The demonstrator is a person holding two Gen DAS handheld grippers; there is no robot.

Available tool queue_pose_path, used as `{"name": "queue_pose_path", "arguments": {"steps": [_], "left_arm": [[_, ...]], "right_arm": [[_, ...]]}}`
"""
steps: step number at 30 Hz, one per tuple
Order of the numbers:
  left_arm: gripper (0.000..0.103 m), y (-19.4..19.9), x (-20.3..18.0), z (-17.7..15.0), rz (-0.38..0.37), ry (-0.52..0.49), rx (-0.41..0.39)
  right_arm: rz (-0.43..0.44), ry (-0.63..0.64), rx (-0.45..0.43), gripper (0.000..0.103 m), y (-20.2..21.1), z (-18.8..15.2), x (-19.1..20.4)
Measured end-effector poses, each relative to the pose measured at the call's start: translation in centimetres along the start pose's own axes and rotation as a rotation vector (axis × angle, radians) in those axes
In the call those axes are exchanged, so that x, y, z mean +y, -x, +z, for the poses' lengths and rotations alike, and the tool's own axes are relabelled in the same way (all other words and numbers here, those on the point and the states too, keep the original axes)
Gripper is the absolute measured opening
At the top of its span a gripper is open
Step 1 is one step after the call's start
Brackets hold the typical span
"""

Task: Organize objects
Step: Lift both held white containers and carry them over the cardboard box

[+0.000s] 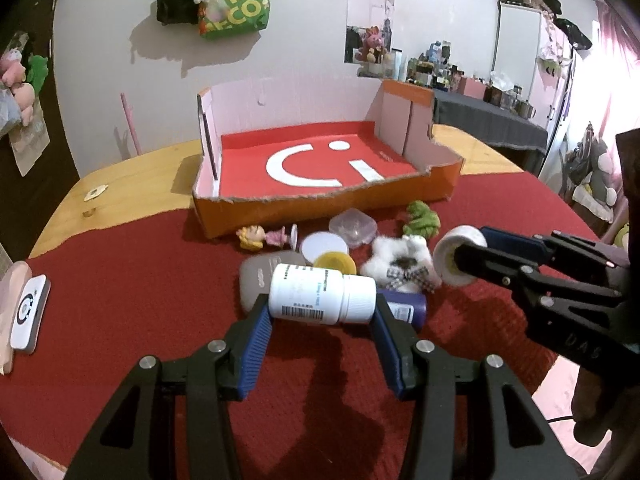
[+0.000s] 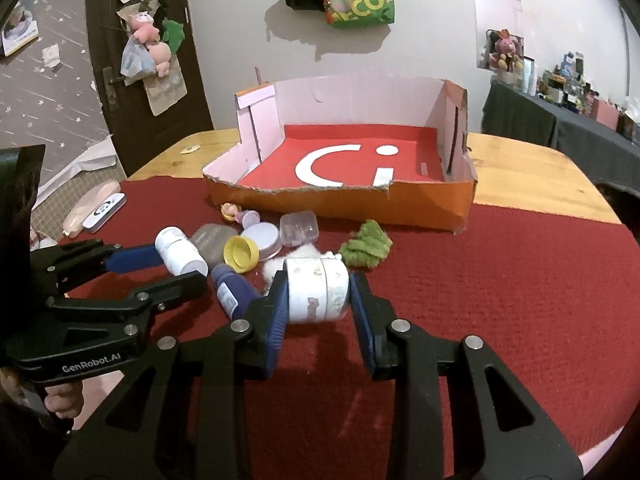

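My left gripper [image 1: 322, 305] is shut on a white pill bottle [image 1: 316, 292] that lies crosswise between its blue pads, just above the red cloth. The right wrist view shows the same bottle [image 2: 178, 252] in the left gripper [image 2: 181, 266]. My right gripper [image 2: 319, 285] is shut on a white tape roll [image 2: 316, 292], also visible as the tape roll [image 1: 450, 254] at the right gripper [image 1: 471, 244]. Behind both stands an orange cardboard box [image 1: 320, 204] with a red floor, open at the top and with nothing inside.
Between grippers and box lies a pile: doll figure [image 1: 260, 238], clear case [image 1: 354, 226], white lid [image 1: 324, 246], yellow cap [image 1: 334, 262], grey case [image 1: 254, 280], dark blue bottle [image 1: 408, 308], white fluffy toy [image 1: 400, 260], green plush [image 1: 422, 218]. A white device [image 1: 30, 314] lies far left.
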State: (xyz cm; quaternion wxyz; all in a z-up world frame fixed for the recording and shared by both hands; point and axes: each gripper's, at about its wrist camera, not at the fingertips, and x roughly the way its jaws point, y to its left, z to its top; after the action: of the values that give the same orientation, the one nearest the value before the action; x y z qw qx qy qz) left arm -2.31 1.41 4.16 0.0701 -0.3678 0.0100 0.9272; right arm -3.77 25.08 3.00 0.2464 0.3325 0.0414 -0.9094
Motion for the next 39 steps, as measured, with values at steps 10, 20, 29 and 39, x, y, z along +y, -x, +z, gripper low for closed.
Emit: {"name": "queue_pose_path", "arguments": {"steps": [10,20,29,39], "left_arm": [[0.051,-0.7,0.9,0.6,-0.027,0.024,0.002],[0.051,-0.4,1.1,1.8,-0.02,0.028,-0.013],[0.051,-0.4,0.8,3.4,-0.021,0.004,-0.039],[0.051,-2.1,1.7,7.1,-0.039,0.019,-0.031]], "right_arm": [[0.016,-0.022,0.027,0.029,-0.7,0.0,-0.3],[0.051,-0.042,0.011,0.029,-0.4,0.7,-0.7],[0.065,-0.028,-0.027,0.029,0.1,2.6,-0.8],[0.066,-0.02,-0.073,0.029,-0.2,5.9,-1.3]]}}
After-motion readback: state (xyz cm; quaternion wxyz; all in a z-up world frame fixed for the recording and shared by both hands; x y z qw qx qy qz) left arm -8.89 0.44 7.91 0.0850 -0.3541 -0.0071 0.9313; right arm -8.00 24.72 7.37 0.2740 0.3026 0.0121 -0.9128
